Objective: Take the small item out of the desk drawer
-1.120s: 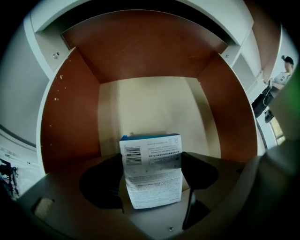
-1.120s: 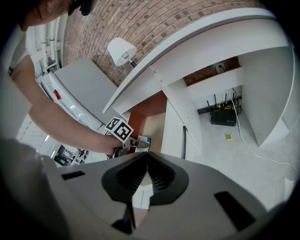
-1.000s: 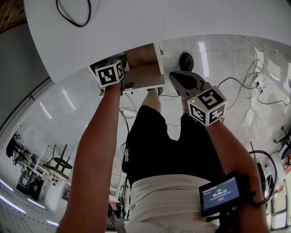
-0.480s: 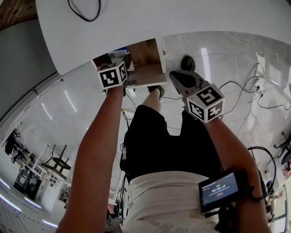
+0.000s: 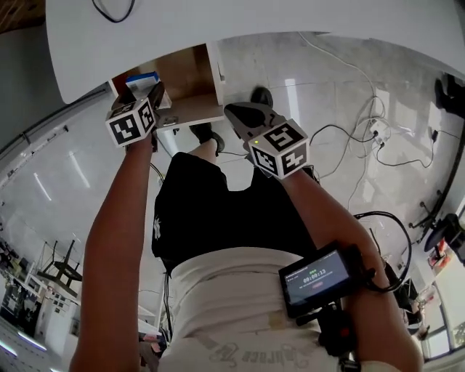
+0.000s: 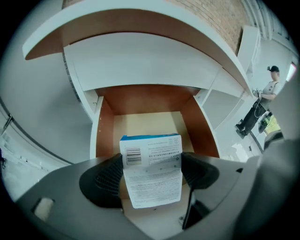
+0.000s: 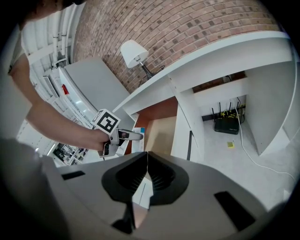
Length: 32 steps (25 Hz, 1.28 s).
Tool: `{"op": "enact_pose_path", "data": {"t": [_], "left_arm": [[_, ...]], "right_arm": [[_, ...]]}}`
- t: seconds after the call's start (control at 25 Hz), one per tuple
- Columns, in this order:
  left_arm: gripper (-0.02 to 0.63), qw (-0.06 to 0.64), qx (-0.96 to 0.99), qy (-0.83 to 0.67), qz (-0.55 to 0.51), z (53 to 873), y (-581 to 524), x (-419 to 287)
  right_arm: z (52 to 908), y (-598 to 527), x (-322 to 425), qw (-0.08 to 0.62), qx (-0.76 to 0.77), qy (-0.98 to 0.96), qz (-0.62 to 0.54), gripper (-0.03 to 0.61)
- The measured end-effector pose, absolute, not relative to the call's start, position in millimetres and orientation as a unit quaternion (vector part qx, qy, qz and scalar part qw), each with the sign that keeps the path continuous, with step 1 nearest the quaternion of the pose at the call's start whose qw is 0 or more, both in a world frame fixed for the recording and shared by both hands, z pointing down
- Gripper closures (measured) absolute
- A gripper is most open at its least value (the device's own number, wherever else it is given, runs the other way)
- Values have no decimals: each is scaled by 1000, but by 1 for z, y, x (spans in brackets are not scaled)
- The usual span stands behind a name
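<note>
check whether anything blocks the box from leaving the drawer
Nothing visible does. The left gripper is shut on the box, in front of the open drawer, and nothing else shows inside the drawer. The right gripper, shut and empty, sits off to the drawer's right, clear of the box.

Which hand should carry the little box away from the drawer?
Left. The left hand-held gripper is shut on the small box over the open drawer; the right hand-held gripper is shut, empty, off to the side.

White desk (image 5: 290, 22), black cable (image 5: 109, 19) on its top, open wooden drawer (image 6: 145, 124) beneath
</note>
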<state>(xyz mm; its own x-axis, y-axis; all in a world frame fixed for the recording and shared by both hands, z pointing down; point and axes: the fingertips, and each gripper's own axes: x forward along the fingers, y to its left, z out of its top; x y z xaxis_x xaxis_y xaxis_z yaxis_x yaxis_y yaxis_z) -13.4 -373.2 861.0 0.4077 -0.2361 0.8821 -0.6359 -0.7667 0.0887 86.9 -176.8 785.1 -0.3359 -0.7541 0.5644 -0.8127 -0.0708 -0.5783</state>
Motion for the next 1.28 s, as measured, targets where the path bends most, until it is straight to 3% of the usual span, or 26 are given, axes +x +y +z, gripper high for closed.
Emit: {"op": "enact_pose_path", "data": {"t": [1.28], "left_arm": [[222,256,868,-293,308,693,-359,-28]], "right_arm": [[678,-195,119,66,599,-699,385,572]]}}
